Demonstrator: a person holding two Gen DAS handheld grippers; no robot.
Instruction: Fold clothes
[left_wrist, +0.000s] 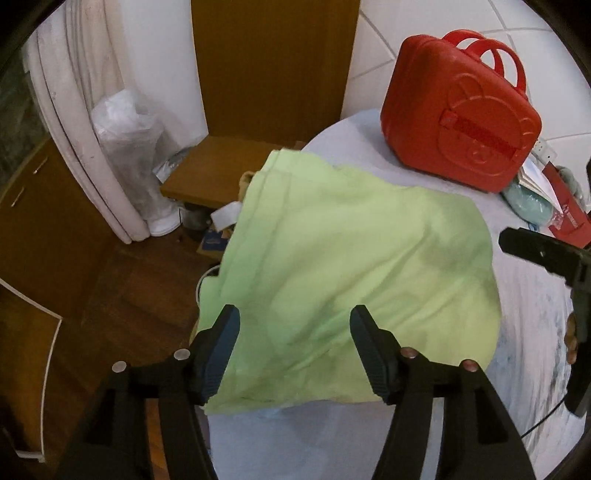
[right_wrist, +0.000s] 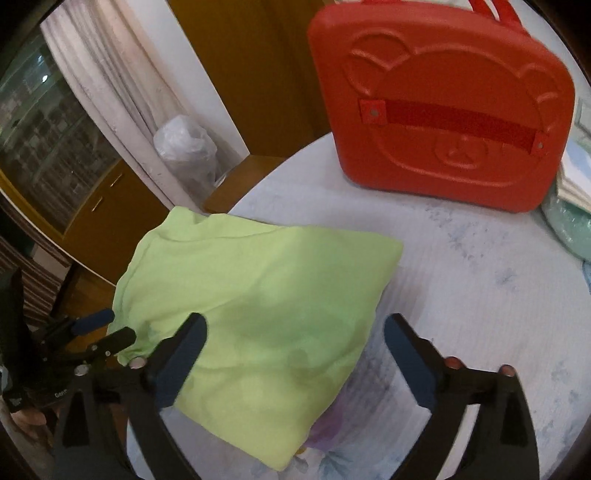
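Fabric is filling the middle of the left wrist view: one light green garment (left_wrist: 343, 266) is lying folded on the pale table (left_wrist: 524, 295), its 9 o'clock edge hanging past the table rim. The left gripper (left_wrist: 294, 350) is hovering over the garment's near edge with its jaws standing wide apart, holding nothing; whether the fingers are brushing the cloth cannot be told. One red plastic case (left_wrist: 458, 118) with a bear face moulded into it is sitting at 1 o'clock, well apart from the garment. At 3 o'clock one finger of the right gripper (left_wrist: 532, 247) is poking into view. Turning to the right wrist view, the same single garment (right_wrist: 258, 310) is lying from the centre toward 8 o'clock, one corner pointing at the case (right_wrist: 443, 110), which is looming at 12 to 1 o'clock. The right gripper (right_wrist: 295, 354) is likewise gaping wide and empty, its 9 o'clock finger (right_wrist: 181, 365) over the cloth and its 3 o'clock finger (right_wrist: 413, 365) over bare table (right_wrist: 480, 277). At 9 o'clock the left gripper (right_wrist: 107, 328) is showing beside the garment's edge, jaws parted.
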